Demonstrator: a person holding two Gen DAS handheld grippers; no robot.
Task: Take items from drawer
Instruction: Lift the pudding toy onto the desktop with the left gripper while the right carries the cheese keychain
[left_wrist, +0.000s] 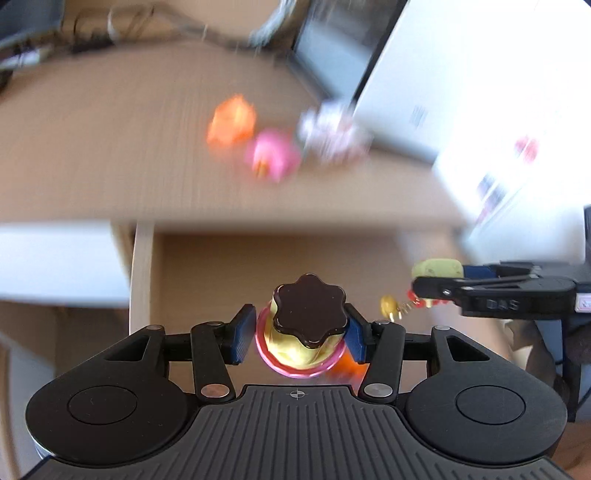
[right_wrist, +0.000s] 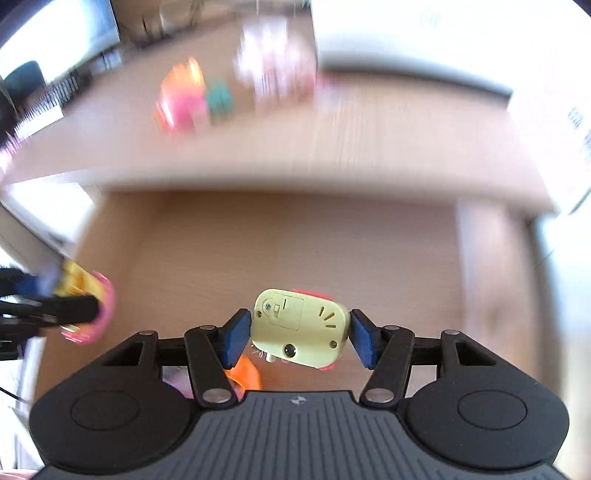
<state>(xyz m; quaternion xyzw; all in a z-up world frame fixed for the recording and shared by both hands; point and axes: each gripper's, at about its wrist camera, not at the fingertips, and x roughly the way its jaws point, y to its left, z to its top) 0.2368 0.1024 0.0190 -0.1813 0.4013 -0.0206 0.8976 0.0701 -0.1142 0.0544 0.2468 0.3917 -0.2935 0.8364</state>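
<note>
Evidently both grippers grasp toys above the drawer (right_wrist: 258, 240) for transfer: left gripper (left_wrist: 301, 334) clenches a pudding toy (left_wrist: 306, 325), right gripper (right_wrist: 300, 332) a yellow wind-up toy (right_wrist: 301, 326).

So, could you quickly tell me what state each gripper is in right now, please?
Left gripper: closed on the pudding toy.
Right gripper: closed on the pale yellow toy.

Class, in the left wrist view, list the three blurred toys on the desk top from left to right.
Orange toy → pink toy → white-and-pink toy.
</note>
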